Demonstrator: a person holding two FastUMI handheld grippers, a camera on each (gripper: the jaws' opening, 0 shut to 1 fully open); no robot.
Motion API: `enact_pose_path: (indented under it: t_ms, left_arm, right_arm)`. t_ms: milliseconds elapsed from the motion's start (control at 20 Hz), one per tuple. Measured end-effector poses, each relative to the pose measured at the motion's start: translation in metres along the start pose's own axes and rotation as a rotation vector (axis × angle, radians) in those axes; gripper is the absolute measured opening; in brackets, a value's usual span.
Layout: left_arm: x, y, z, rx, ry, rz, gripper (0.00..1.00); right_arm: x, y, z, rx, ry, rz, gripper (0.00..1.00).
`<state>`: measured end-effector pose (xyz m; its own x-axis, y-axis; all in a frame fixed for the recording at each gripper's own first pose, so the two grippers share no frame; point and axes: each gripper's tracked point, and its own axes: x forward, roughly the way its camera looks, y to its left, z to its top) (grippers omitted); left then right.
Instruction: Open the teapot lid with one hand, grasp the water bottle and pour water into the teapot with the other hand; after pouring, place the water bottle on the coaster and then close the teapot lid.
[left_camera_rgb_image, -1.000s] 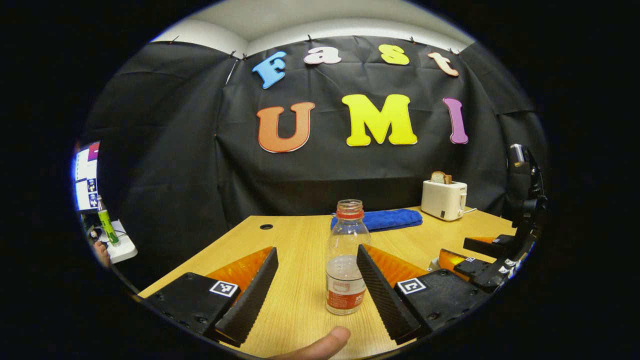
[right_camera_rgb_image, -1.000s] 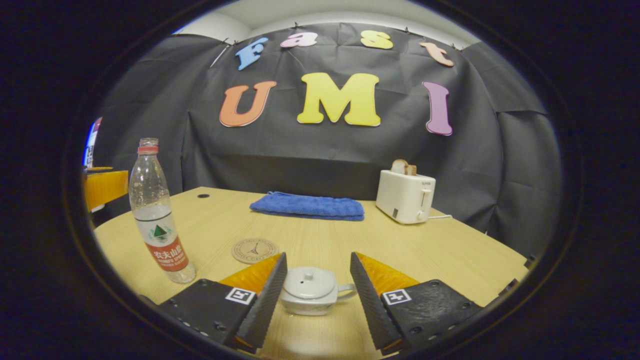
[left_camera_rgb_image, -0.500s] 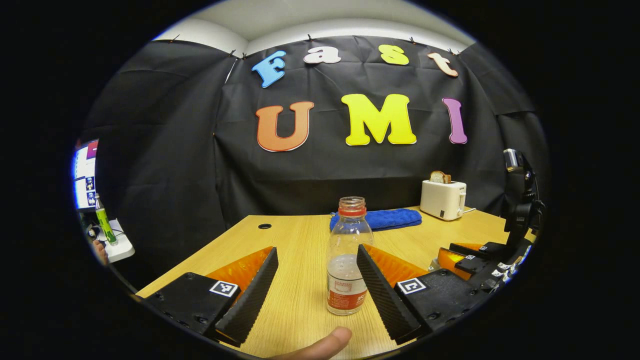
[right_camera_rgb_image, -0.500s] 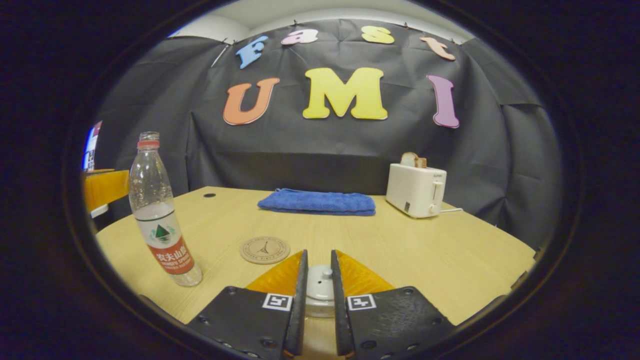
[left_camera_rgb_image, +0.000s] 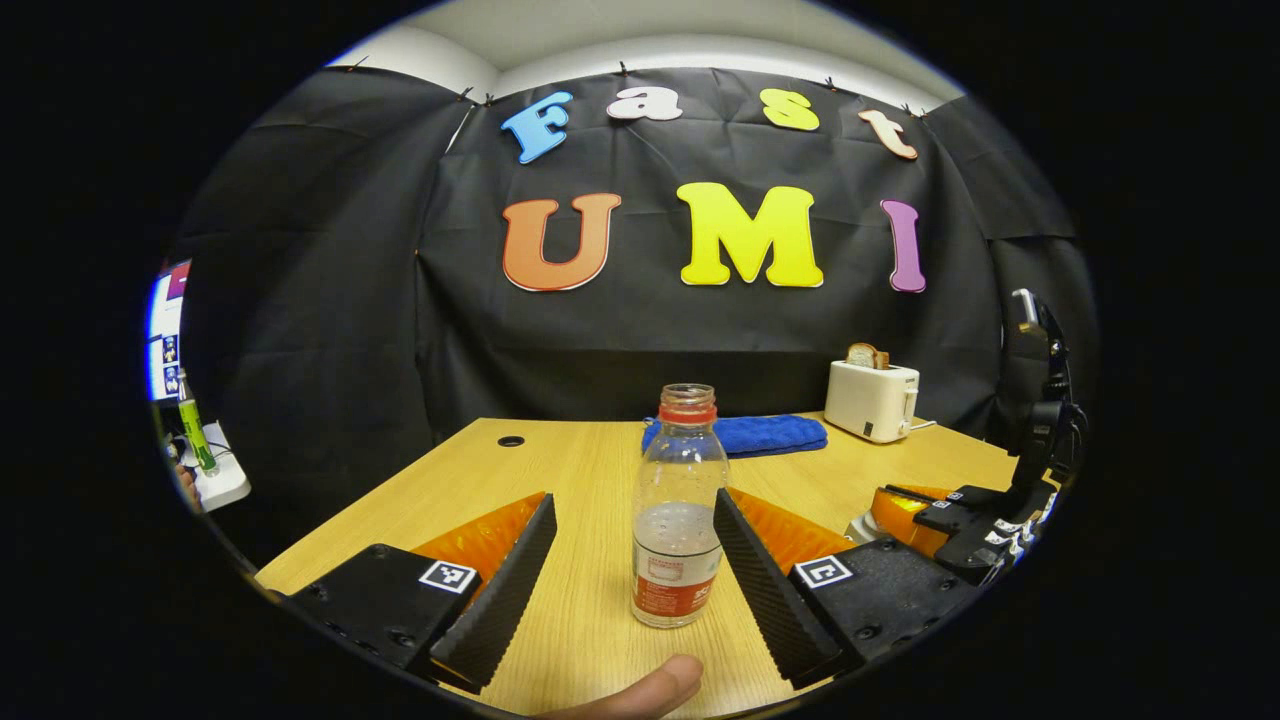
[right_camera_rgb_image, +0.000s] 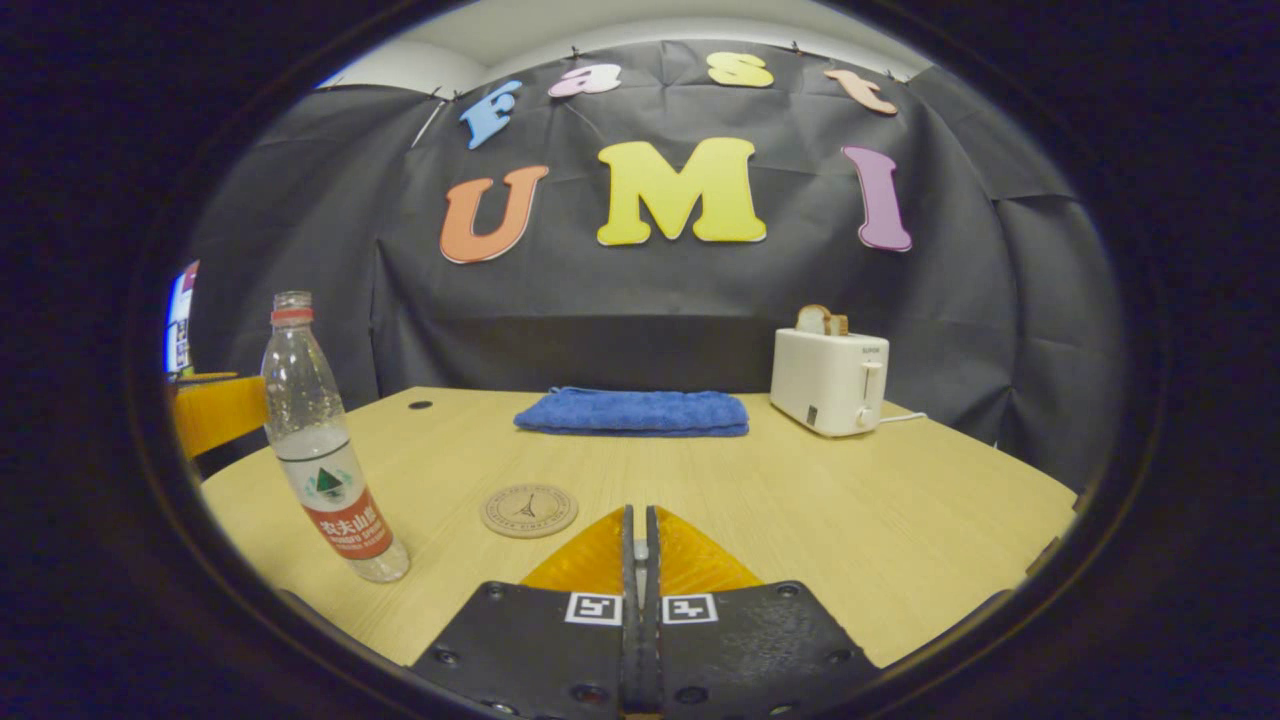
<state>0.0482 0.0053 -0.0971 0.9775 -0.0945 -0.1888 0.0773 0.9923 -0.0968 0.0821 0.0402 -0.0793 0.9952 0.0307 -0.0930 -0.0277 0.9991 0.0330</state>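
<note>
Left gripper (left_camera_rgb_image: 625, 560) spread wide around water bottle (left_camera_rgb_image: 676, 510); right gripper (right_camera_rgb_image: 640, 560) nearly closed.
Bottle stands upright, uncapped, on table (left_camera_rgb_image: 470, 480) between left fingers, neither finger seen touching it. Right fingers show a thin gap with something pale in it; what is gripped cannot be told. Coaster (right_camera_rgb_image: 528, 510) lies flat just ahead, bottle to its left.

Light wooden table (right_camera_rgb_image: 900, 520), round cable hole (right_camera_rgb_image: 420, 405) near far left edge. Uncapped water bottle (right_camera_rgb_image: 325, 455) upright on it, part full. Relative to bottle: round coaster (right_camera_rgb_image: 528, 510) flat, to right, apart; folded blue towel (right_camera_rgb_image: 632, 412) farther back; white toaster (right_camera_rgb_image: 828, 380) with bread in slot beyond towel, far right, cord trailing on tabletop.
</note>
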Motion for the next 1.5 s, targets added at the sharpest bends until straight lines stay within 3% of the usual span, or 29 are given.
enact_pose_path:
  t_ms: [200,400,600,850,1050,1250,1500]
  left_arm:
    - [0.001,-0.001,-0.006,0.001,0.015,-0.017,0.99]
    - [0.004,-0.010,-0.012,-0.033,0.023,-0.095,0.99]
    - [0.010,-0.013,-0.021,-0.084,0.033,-0.135,1.00]
    - [0.023,-0.028,-0.031,-0.071,0.004,-0.181,0.99]
    - [0.036,-0.022,-0.038,-0.011,-0.042,-0.132,0.99]
    - [0.044,-0.018,-0.045,-0.015,-0.043,-0.091,0.99]
    - [0.049,-0.021,-0.049,-0.012,-0.052,-0.085,0.98]
  right_arm:
    - [-0.016,-0.002,0.019,-0.037,-0.067,-0.025,0.00]
    - [-0.029,-0.009,0.029,-0.052,-0.099,-0.042,0.00]
    - [-0.031,-0.013,0.028,-0.036,-0.100,-0.047,0.00]
    - [-0.027,-0.016,0.024,-0.037,-0.095,-0.054,0.00]
    - [-0.027,-0.021,0.022,-0.032,-0.096,-0.057,0.00]
    - [-0.028,-0.023,0.022,-0.020,-0.104,-0.043,0.01]
    - [-0.032,-0.027,0.022,-0.021,-0.118,-0.034,0.00]
